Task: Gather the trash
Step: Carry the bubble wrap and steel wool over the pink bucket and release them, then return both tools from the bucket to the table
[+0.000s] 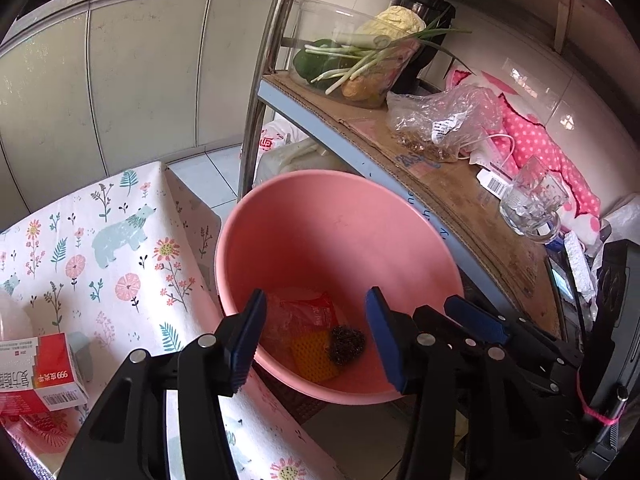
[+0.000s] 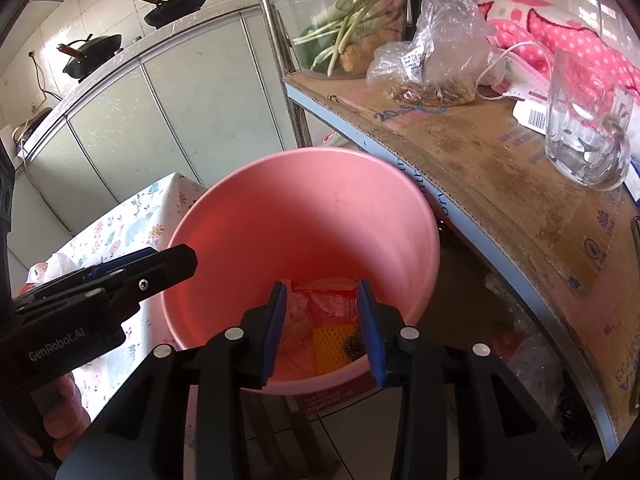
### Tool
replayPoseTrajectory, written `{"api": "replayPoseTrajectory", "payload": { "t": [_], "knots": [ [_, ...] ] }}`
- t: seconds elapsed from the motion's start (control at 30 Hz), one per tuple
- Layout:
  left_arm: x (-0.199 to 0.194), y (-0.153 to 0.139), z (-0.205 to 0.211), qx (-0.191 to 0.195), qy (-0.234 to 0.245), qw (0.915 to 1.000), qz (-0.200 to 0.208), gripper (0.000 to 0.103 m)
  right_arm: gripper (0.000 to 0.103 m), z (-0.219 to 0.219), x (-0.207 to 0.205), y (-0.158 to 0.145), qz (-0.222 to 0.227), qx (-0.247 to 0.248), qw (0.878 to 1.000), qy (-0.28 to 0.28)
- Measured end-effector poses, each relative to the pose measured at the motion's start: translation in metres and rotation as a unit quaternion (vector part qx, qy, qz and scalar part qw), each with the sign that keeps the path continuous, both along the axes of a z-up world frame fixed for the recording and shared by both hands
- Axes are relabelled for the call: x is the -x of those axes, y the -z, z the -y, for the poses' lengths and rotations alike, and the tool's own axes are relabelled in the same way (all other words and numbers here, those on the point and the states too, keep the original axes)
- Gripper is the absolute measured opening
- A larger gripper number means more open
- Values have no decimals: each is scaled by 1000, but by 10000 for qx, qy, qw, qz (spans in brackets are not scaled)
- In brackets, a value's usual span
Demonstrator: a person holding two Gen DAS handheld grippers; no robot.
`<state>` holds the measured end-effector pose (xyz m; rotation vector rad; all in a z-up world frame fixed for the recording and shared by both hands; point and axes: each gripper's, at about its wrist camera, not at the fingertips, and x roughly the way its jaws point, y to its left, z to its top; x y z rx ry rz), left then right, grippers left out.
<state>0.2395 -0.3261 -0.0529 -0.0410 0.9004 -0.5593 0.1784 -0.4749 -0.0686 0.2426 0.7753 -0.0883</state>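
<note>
Bin: pink basin [image 1: 340, 216] between floral table and shelf | Trash in: red wrapper [image 1: 310, 312], orange mesh, steel scourer (settled at bottom) | Left gripper [image 1: 316, 340] parted wide, empty | Right gripper [image 2: 322, 332] parted, empty | Left: medicine box [image 1: 40, 380] on table, judged uncollected.

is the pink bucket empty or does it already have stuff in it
Not empty. The pink bucket holds a red wrapper, a yellow mesh piece and a dark scouring ball at its bottom.
</note>
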Motion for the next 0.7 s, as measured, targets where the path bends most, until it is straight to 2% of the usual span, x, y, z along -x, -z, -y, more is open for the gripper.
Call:
{"api": "replayPoseTrajectory", "payload": {
  "t": [0.37, 0.7],
  "knots": [
    [37, -24, -16, 18, -10, 9998, 222, 51, 37, -20, 36, -18, 241, -73, 9994, -235],
    [89, -40, -51, -9, -113, 9988, 471, 51, 37, -55, 71, -31, 417, -56, 9970, -654]
  ]
}}
